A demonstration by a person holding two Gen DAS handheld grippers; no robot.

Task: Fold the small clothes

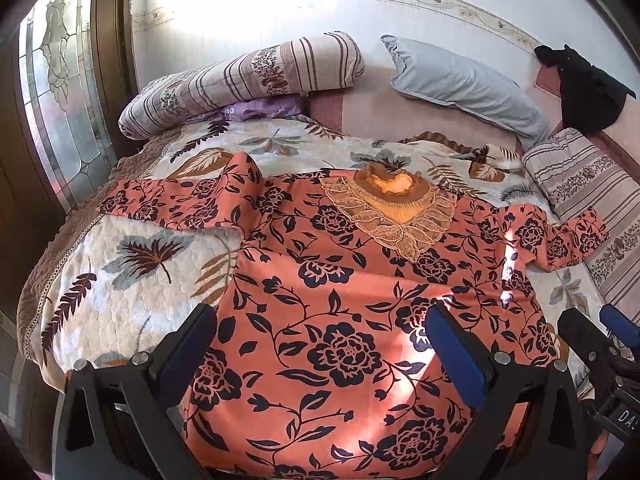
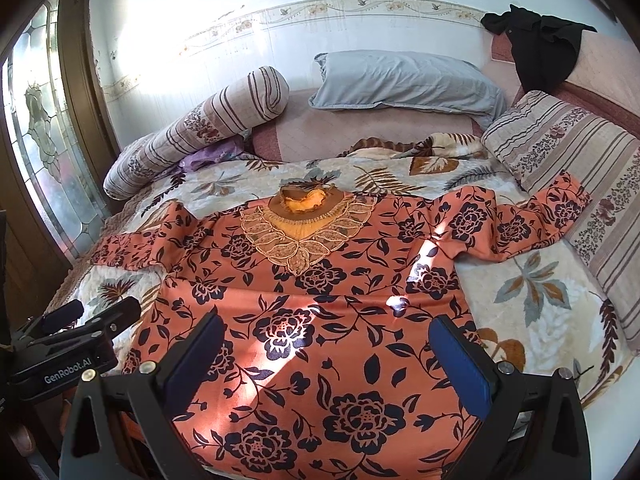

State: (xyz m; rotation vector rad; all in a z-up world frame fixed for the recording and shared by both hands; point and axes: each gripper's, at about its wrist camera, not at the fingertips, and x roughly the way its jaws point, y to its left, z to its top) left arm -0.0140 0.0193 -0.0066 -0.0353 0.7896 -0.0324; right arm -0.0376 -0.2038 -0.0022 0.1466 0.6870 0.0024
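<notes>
Orange floral top [image 1: 320,300] lies face up and spread flat on the leaf-print quilt [image 1: 132,276]; collar [image 1: 394,184] points toward the far wall, hem toward me; both sleeves stretched out sideways, the one on my left [image 1: 168,204] reaching the quilt's edge, the one on my right [image 2: 520,220] ending against the striped cushion [image 2: 580,184].

My left gripper [image 1: 320,344] hovers over the lower left part of the top; fingers spread wide, nothing between the blue pads [image 1: 456,356]; garment cloth visible in the gap. My right gripper [image 2: 328,352] sits over the lower right part; likewise spread wide, pads [image 2: 464,364] bare, no cloth pinched. The two grippers are side by side near the hem; each shows at the edge of the other's view. Whether the fingertips touch the fabric or hang just above it I cannot tell from these angles.

Sunlight patches fall across the middle of the top. Beyond the quilt: grey pillow [image 2: 400,80] against the wall; striped bolster [image 1: 240,80] at far left; black garment [image 2: 548,48] draped at the far right corner.
</notes>
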